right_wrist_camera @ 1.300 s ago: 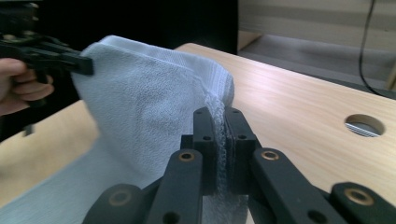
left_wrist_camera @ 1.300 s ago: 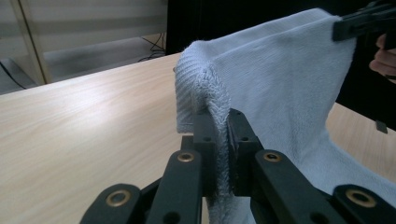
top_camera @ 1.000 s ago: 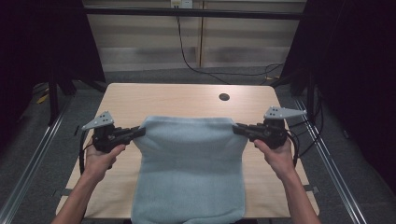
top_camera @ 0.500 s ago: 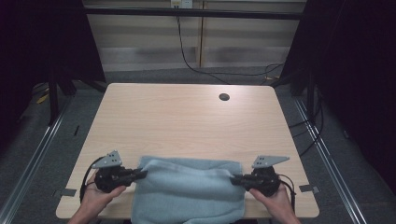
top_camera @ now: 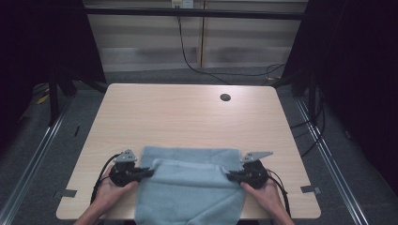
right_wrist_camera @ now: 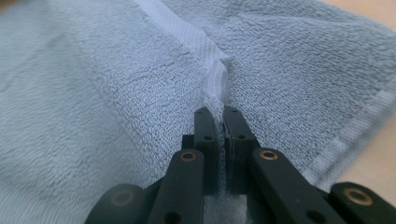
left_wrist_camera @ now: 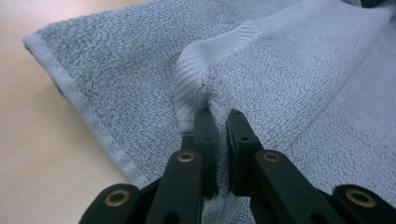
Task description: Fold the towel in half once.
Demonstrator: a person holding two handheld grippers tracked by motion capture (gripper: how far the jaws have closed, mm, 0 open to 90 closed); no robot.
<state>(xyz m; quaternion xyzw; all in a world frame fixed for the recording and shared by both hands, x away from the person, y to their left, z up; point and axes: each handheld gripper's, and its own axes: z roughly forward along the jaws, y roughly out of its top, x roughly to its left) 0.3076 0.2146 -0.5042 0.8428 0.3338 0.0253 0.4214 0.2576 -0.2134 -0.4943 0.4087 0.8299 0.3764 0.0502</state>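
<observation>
A light blue towel (top_camera: 190,185) lies at the near edge of the wooden table (top_camera: 187,117), its front part hanging over that edge. Its far end is folded back toward me over the rest. My left gripper (top_camera: 149,171) is shut on the left corner of the folded towel (left_wrist_camera: 280,74), the hem pinched between its jaws (left_wrist_camera: 219,119). At the opposite side my right gripper (top_camera: 230,176) is shut on the right corner of the towel (right_wrist_camera: 116,93), with the hem bunched at its tips (right_wrist_camera: 217,114). Both hands rest low on the table.
A small dark round hole (top_camera: 225,97) sits in the table's far right part. Metal rails (top_camera: 324,154) run along both sides of the table on the floor. Cables (top_camera: 206,70) trail behind the far edge.
Both grippers have pulled the towel's far edge toward me, from mid-table to near the front edge. The towel now lies folded over itself.
</observation>
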